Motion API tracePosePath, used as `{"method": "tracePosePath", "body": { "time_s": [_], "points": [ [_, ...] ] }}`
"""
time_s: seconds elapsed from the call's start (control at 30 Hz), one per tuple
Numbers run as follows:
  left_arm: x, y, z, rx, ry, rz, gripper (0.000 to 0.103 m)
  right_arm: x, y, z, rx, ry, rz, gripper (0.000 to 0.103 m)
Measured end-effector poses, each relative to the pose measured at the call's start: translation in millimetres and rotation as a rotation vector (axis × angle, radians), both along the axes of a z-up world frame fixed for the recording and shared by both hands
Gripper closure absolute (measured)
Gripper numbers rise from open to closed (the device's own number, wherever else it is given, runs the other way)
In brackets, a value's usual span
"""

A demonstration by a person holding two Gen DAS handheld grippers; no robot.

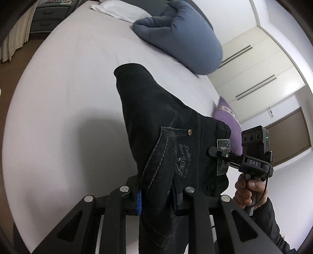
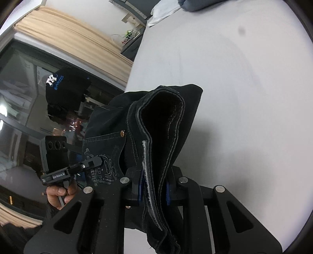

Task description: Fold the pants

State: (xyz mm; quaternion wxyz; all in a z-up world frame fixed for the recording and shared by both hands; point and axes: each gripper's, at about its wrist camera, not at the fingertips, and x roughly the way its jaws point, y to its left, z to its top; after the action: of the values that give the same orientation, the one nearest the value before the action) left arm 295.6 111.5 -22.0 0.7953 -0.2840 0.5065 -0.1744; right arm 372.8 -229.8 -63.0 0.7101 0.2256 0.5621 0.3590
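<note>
Black denim pants hang lifted above the white bed. My left gripper is shut on the pants near the back pocket. My right gripper shows at the right of the left wrist view, shut on the waistband by the label. In the right wrist view my right gripper is shut on the folded waistband of the pants, and the left gripper grips the pocket side at the left. The lower legs are hidden.
A blue pillow and a white pillow lie at the head of the bed. A purple cushion lies at the bed's right edge. Wardrobe doors stand beyond. A dark window and curtain are at the left.
</note>
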Motion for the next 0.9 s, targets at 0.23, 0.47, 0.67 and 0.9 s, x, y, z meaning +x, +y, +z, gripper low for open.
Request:
{"method": "tracePosePath", "body": {
  "time_s": [0.23,0.47,0.67,0.9],
  "points": [
    [38.1,45.4,-74.5,-0.041,0.087,0.007,0.08,31.3,10.2,-54.7,-0.007,0.15,0.018,0.088],
    [34.3,78.7,-124.1,-0.187,0.095,0.045,0.071,49.6,15.4,-116.4,0.166,0.26,0.011,0.085],
    [31.6,47.9,-76.6,0.039,-0.008,0.09,0.039,25.7,5.5,-102.7,0.162,0.189,-0.074,0.059],
    [-52.1,10.8,38.6,0.492,-0.347,0.235,0.0,-40.1,21.4,-13.0,-0.126,-0.145,-0.116,0.025]
  ]
}}
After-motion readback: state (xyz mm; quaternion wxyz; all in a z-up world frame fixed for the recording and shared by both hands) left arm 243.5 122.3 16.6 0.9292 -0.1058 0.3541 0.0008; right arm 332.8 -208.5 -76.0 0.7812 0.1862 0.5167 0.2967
